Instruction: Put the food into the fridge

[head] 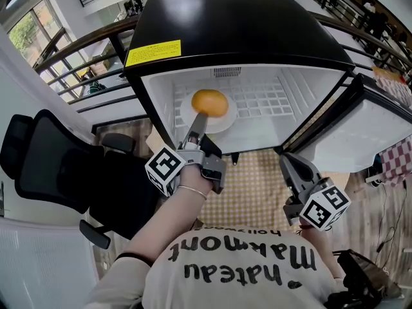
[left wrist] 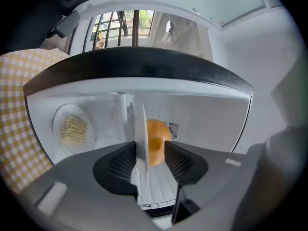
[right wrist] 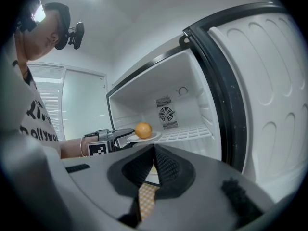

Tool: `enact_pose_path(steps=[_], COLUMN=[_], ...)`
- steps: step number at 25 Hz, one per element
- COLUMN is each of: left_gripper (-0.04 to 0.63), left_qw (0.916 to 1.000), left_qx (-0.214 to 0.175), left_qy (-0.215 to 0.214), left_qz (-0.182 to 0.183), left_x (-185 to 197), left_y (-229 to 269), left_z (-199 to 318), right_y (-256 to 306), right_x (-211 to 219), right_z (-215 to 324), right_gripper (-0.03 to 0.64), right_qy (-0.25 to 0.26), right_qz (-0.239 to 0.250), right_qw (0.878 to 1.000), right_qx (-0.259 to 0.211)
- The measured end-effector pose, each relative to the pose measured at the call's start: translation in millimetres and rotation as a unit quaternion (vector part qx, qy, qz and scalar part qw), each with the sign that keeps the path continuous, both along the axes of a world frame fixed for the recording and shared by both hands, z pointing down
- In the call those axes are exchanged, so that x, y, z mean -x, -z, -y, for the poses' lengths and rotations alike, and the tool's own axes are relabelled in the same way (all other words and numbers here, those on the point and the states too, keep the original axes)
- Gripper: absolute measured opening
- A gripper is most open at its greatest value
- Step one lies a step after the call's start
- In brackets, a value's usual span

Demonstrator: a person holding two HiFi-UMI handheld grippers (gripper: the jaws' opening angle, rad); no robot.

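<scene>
A round orange food (head: 210, 102) lies on a white plate (head: 225, 122) inside the open fridge (head: 238, 24), at the left of its white shelf. My left gripper (head: 198, 122) reaches in at the plate's near rim. In the left gripper view the plate's (left wrist: 141, 129) rim stands between the jaws of the left gripper (left wrist: 150, 153), next to the left one, with a gap before the right one; the orange food (left wrist: 156, 141) is just beyond. My right gripper (head: 297, 172) hangs shut and empty, low in front of the fridge.
A second plate with pale yellow strips (left wrist: 73, 130) sits further left in the fridge. The fridge door (head: 380, 127) stands open at the right. A black office chair (head: 51, 166) is at my left. A checked cloth (head: 257, 192) lies below the fridge opening.
</scene>
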State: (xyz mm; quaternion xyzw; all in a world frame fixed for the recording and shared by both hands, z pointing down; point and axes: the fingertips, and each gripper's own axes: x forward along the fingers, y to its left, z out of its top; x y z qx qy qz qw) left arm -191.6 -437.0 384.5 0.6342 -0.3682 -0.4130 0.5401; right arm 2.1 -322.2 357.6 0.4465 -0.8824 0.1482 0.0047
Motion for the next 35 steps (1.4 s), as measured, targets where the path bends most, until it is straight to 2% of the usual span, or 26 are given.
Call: enact_pose_path(steps=[5,11,22,35], left_gripper=[0.200,0.285,0.321,0.339], left_qw=[1.0000,0.9998,0.9995,0.9996], left_qx=[0.009,0.013,0.008,0.020], left_qy=[0.002,0.002,0.010,0.017], left_qz=[-0.001,0.018,0.028,0.007], left_x=[0,-2,-4,2], left_y=[1,4,8,2], left_z=[-1,-3,-7,-21], right_y=[-1,0,-3,-7], right_x=[0,0,-6,-4], right_z=[-2,-6,-11,-22], right_gripper=[0.015,0.015,0.015,0.015], right_qy=[0.003,0.006,0.007,0.012], right_qz=[0.000,0.001,0.008,0.013], right_qw=[1.000,1.000,1.000,1.000], right_qx=[0.000,0.000,0.009,0.014])
